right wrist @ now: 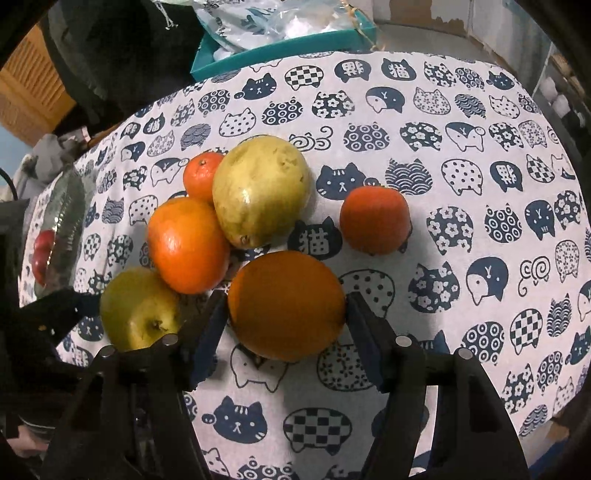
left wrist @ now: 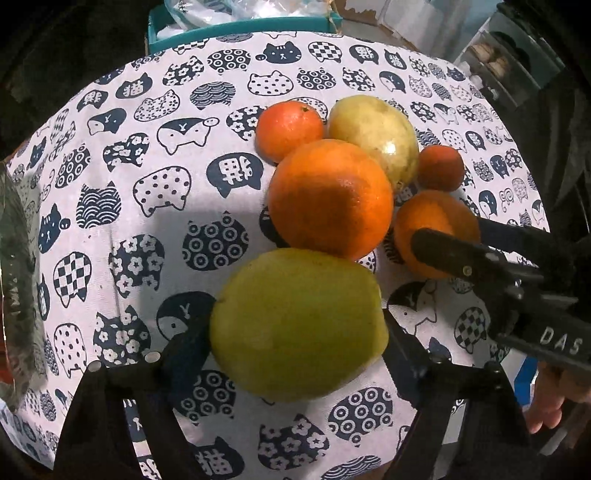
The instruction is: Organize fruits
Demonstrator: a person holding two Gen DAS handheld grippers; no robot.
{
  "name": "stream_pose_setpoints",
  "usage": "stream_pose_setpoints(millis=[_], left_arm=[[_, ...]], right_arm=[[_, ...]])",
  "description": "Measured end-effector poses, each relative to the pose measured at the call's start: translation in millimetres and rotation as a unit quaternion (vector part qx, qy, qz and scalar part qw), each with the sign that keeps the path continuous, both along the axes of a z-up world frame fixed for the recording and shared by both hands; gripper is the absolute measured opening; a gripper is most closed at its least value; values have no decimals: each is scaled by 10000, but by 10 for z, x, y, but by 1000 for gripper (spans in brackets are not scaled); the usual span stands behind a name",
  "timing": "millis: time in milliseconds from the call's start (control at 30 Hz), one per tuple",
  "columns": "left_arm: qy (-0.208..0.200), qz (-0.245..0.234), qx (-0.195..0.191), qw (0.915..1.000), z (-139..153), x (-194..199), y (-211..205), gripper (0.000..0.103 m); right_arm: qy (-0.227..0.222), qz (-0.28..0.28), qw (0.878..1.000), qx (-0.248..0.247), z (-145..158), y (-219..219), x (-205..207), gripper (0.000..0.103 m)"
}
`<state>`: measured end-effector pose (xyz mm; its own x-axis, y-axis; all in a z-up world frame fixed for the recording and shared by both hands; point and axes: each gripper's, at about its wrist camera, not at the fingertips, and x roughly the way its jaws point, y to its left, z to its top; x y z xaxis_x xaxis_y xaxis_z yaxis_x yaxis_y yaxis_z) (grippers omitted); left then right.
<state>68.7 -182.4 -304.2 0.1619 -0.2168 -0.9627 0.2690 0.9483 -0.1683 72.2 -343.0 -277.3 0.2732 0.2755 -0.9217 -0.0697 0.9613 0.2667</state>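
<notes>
Fruits are grouped on a cat-print tablecloth (left wrist: 129,206). My left gripper (left wrist: 295,332) is shut on a green pear (left wrist: 299,325), which also shows in the right wrist view (right wrist: 138,310). My right gripper (right wrist: 286,314) is shut on an orange (right wrist: 286,304), seen in the left wrist view (left wrist: 434,232) between black fingers (left wrist: 454,254). Beside them lie a big orange (left wrist: 330,199) (right wrist: 188,243), a yellow-green pear (left wrist: 373,133) (right wrist: 260,190), a tangerine (left wrist: 288,125) (right wrist: 201,175) and a small tangerine (left wrist: 439,168) (right wrist: 375,219).
A teal box (left wrist: 240,26) (right wrist: 277,48) with plastic bags stands beyond the table's far edge. A clear plastic bag (right wrist: 61,225) holding something red lies at the left edge, also visible in the left wrist view (left wrist: 18,277). Shelving (left wrist: 509,62) stands at far right.
</notes>
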Motion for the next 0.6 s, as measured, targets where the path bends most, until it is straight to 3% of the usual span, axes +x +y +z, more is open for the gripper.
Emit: stream_pose_setpoints(millis=[467, 600], left_arm=[[-180, -14, 101, 9998, 90, -93, 130, 86], [-283, 39, 121, 9995, 175, -118, 188, 86]], right_arm=[[206, 149, 9997, -26, -65, 98, 47, 66], [92, 275, 9993, -249, -32, 161, 4, 64]])
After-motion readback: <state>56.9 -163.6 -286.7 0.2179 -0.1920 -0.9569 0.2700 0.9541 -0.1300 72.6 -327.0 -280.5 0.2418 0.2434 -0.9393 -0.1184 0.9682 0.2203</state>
